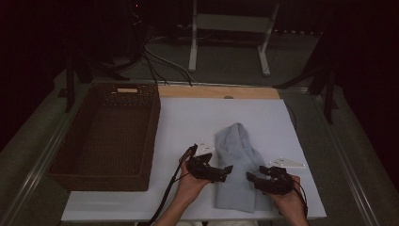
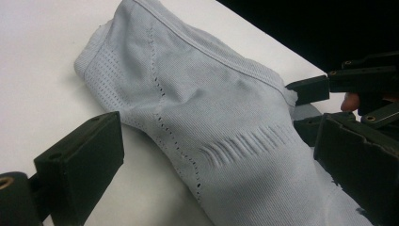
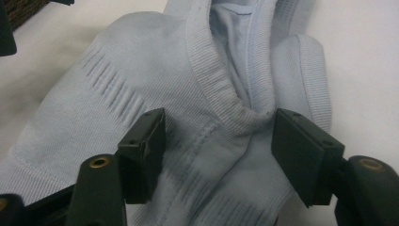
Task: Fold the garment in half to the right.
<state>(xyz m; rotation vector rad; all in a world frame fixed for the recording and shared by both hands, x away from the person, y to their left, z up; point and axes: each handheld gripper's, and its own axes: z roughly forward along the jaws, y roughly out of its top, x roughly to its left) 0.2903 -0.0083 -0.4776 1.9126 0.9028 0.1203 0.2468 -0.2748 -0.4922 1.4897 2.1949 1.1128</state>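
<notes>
On the white bench (image 1: 188, 117) near its front edge, both open grippers straddle the sock (image 1: 237, 165); right gripper (image 3: 219, 141) should close squarely on the cuff, left gripper (image 2: 216, 155) steadying.

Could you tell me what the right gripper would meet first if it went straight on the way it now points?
Most likely the light blue sock: the right gripper already straddles its ribbed cuff, jaws open either side, so the cuff fold comes first; depth is hard to judge.
</notes>
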